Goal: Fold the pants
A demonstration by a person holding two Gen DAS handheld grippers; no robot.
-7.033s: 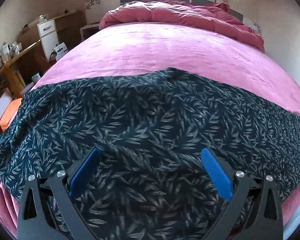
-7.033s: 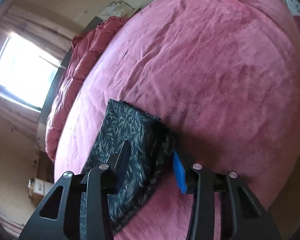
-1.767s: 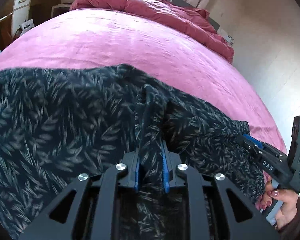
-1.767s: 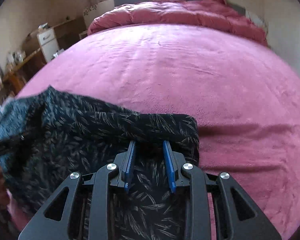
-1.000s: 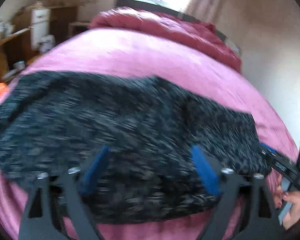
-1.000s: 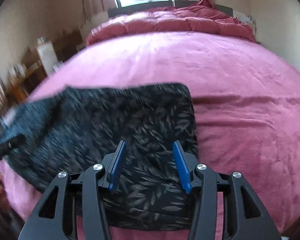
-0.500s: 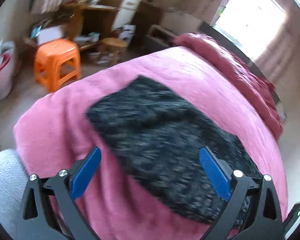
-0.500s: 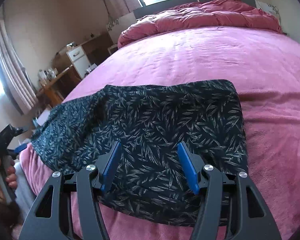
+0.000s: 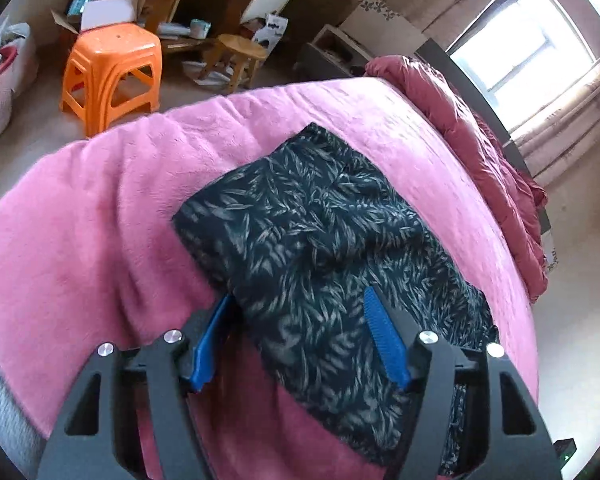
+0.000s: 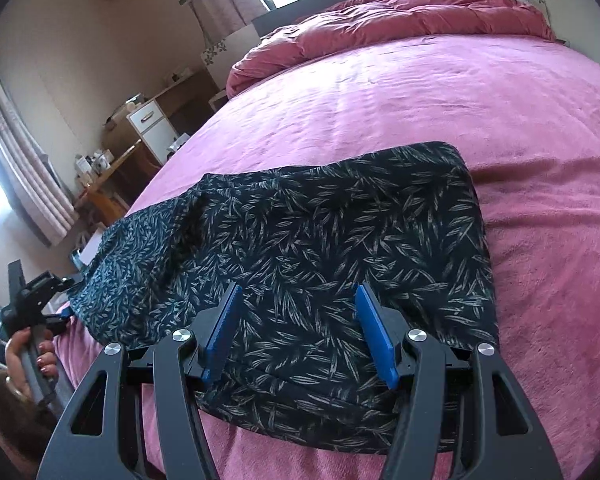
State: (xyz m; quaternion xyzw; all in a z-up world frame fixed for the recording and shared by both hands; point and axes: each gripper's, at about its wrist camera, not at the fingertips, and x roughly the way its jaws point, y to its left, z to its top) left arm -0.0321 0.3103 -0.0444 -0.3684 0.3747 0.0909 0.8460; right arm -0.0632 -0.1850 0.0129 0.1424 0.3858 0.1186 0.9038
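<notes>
The dark leaf-print pants (image 9: 320,240) lie folded in a long strip on the pink bed (image 9: 80,208), near its foot edge. My left gripper (image 9: 296,308) is open and empty, with its jaws astride the pants' left end. In the right wrist view the pants (image 10: 300,240) spread out flat, and my right gripper (image 10: 298,292) is open and empty just above their near right part. The left gripper also shows at the far left of that view (image 10: 56,296), held in a hand beside the pants' left end.
A rumpled red duvet (image 10: 400,16) lies at the head of the bed. Beside the bed stand an orange plastic stool (image 9: 108,68), a wooden stool (image 9: 240,56), boxes, a desk and a white drawer unit (image 10: 152,128). A window (image 9: 528,40) is at the far end.
Both grippers held the pants shut 1.8 s ago, then opened and let go. The left gripper has swung round to the pants' left end; the right has drawn back a little.
</notes>
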